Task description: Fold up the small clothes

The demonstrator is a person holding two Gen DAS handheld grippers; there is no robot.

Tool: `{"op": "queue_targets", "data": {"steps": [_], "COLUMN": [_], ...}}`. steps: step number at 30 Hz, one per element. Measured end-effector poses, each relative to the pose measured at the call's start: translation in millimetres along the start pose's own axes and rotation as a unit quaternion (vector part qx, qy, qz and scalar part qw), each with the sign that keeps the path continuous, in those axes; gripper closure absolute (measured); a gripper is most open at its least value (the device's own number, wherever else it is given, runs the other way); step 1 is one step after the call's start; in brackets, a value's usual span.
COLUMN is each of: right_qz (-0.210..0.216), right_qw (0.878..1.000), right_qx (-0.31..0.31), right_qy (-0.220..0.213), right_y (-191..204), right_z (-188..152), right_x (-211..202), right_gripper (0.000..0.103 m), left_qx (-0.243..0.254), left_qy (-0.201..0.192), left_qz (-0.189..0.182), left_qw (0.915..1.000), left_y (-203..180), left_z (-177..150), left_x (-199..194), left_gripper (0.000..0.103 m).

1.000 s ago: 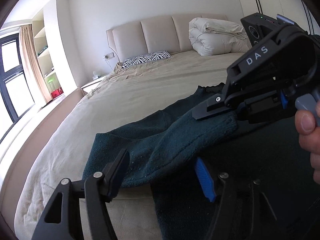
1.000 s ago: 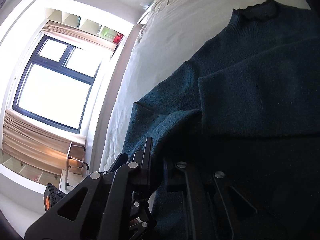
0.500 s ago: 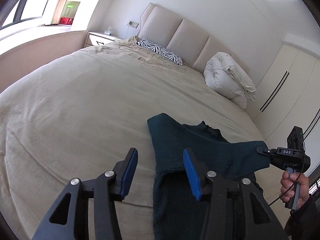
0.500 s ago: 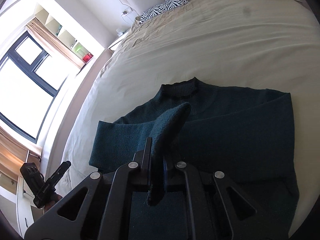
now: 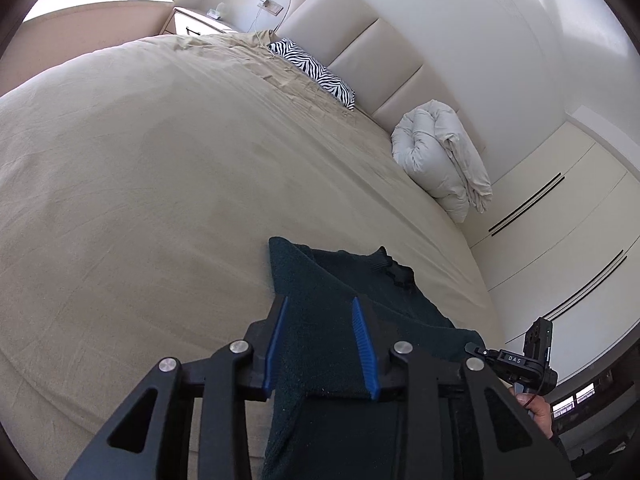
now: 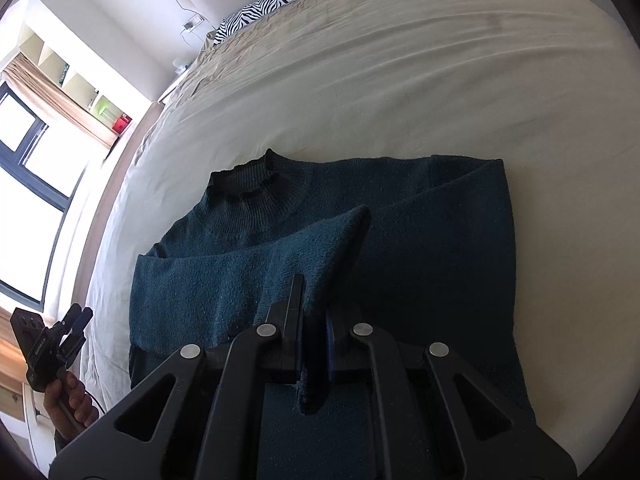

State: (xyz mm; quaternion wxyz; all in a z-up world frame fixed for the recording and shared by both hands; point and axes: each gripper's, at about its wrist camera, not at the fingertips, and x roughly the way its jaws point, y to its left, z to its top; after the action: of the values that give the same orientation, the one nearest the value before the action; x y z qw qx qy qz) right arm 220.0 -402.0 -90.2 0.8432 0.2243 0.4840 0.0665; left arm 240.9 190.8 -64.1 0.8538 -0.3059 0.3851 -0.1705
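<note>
The dark teal knitted sweater (image 6: 400,240) lies flat on the beige bed sheet (image 6: 400,80), collar toward the far headboard. Its right sleeve looks already laid across the body; the left sleeve (image 6: 248,280) is mid-fold, and the crosswise folds seem still to come. The right gripper (image 6: 314,344) has its jaws pinched nearly closed on the left sleeve's cuff, holding it above the chest. The left gripper (image 5: 320,344) hangs with blue pads (image 5: 274,344) wide apart, gripping nothing, the sweater's left edge lying below and between them
</note>
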Motion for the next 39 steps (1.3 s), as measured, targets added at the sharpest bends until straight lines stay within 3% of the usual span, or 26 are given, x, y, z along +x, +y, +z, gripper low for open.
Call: {"op": "queue_targets", "data": {"steps": [15,21,25,27,29,30,31,39], "right_qz": [-0.021,-0.006,0.009,0.013,0.016,0.018,0.02,0.033], "right_qw": [0.999,0.999,0.999,0.999,0.999,0.999,0.999,0.998], "right_qx": [0.022,0.032,0.037,0.035,0.035,0.035,0.035,0.054], "right_qy": [0.02,0.025,0.024,0.024,0.024,0.024,0.024,0.018], "right_y": [-27,-36,-41,-42,-43,-43,-44,-49], "right_z": [-2,-6,-6,-6,-7,-7,-6,-10], "right_x": [39,50,56,56,56,57,57,58], "right_gripper": [0.096,0.096,0.096,0.096,0.096,0.096,0.096,0.096], "left_qx": [-0.03,-0.042,-0.078,-0.086,-0.081,-0.074,-0.066,-0.037], "left_qy": [0.037,0.05,0.067,0.079,0.09,0.093,0.095,0.103], "left_qz": [-0.024,-0.044,-0.055,-0.043,-0.033,-0.028,-0.024,-0.032], "left_qw": [0.9985,0.9969,0.9932,0.9922,0.9921,0.9925,0.9931,0.9934], "left_y": [7,11,27,36,41,41,40,34], "left_z": [10,19,29,30,27,26,24,10], "left_x": [49,70,97,112,123,126,127,110], "left_gripper": [0.076,0.076,0.076,0.076,0.078,0.085,0.086,0.086]}}
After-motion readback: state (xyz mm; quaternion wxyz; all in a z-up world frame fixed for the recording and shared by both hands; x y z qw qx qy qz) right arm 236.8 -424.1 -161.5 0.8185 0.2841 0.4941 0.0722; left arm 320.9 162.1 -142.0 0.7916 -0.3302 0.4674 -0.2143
